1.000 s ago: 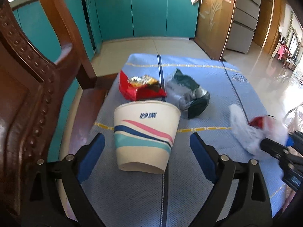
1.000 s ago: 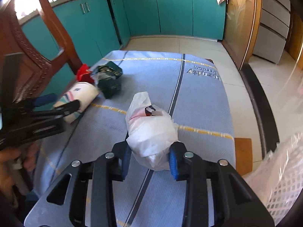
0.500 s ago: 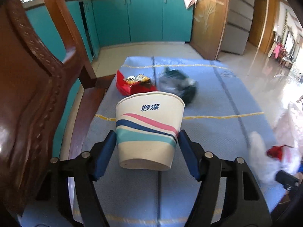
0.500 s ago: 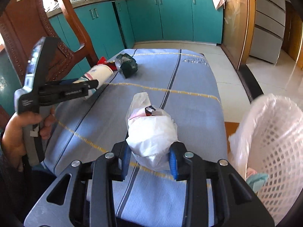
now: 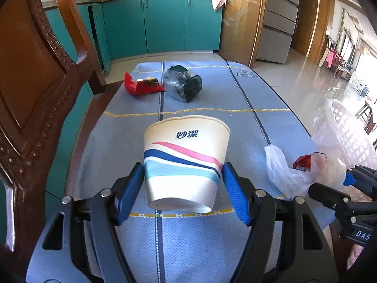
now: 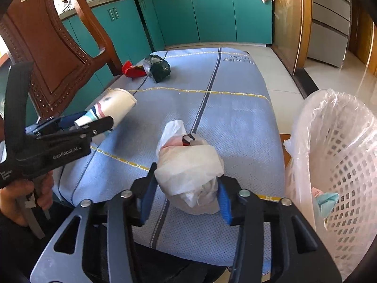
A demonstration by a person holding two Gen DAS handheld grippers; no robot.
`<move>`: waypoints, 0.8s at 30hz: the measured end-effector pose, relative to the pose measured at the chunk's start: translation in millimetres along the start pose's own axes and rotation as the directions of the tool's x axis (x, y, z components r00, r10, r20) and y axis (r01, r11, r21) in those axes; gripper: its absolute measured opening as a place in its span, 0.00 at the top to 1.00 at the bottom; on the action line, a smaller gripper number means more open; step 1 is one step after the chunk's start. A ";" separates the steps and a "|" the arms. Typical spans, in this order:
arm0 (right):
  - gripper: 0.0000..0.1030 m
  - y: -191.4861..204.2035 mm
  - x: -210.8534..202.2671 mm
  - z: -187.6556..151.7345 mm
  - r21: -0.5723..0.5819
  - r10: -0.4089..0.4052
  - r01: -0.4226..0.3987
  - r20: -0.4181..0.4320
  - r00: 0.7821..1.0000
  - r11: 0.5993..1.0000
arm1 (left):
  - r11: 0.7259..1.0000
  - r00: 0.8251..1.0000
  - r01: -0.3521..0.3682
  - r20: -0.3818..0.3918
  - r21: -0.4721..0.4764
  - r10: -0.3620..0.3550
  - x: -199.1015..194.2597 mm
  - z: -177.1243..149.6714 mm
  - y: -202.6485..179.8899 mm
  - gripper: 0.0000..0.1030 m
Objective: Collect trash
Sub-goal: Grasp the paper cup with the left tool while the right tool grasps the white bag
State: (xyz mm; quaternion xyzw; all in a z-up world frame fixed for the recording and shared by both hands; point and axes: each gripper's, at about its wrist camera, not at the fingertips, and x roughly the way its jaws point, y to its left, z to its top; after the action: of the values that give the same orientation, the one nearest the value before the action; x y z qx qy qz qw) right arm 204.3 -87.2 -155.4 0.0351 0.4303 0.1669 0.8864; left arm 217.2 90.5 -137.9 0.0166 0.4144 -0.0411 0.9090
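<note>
A paper cup [image 5: 183, 162] with pink and blue stripes sits between my left gripper's [image 5: 182, 168] blue pads, which press on its sides. In the right wrist view the cup [image 6: 110, 108] hangs tilted above the blue tablecloth [image 6: 235, 118], held by the left gripper [image 6: 94, 121]. My right gripper [image 6: 187, 176] has a crumpled white plastic bag [image 6: 188, 165] between its pads. Its jaws are opening, and the bag still touches both pads. In the left wrist view the bag [image 5: 289, 174] is at the table's right edge, in front of the right gripper [image 5: 329, 185].
A white mesh basket [image 6: 341, 153] lined with clear plastic stands off the table's right side. A red wrapper [image 5: 141, 86] and a dark crumpled bag [image 5: 186, 85] lie at the table's far end. A carved wooden chair [image 5: 35, 82] stands close on the left.
My left gripper closed on the cup and lifted it off the cloth. My right gripper carried the white bag toward the basket, then its jaws widened.
</note>
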 end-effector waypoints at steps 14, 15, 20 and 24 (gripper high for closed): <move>0.40 16.3 -15.1 -8.1 -0.030 0.192 -0.193 -0.016 0.981 0.981 | 0.999 0.999 0.009 -0.042 -0.050 -0.011 10.4 -3.4 9.4 0.31; 0.39 16.3 -17.8 -8.2 -0.029 0.202 -0.203 -0.010 0.979 0.979 | 0.999 0.999 0.010 -0.042 -0.051 -0.012 9.5 -4.3 9.4 0.30; 0.31 11.3 -21.4 -5.2 -0.026 0.076 -0.075 0.029 0.997 0.997 | 0.999 0.999 0.008 -0.048 -0.047 -0.011 11.4 -4.0 9.2 0.29; 0.31 4.2 -3.4 -5.5 0.009 0.040 -0.040 -0.005 0.999 0.999 | 0.999 0.999 0.007 -0.053 -0.043 -0.010 12.8 -3.8 8.1 0.28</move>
State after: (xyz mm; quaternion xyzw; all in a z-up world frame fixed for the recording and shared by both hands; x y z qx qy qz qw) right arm 197.0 -84.9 -155.4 0.0473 0.4325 0.1830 0.8816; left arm 223.4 98.0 -150.1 -0.0036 0.4392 -0.0357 0.8977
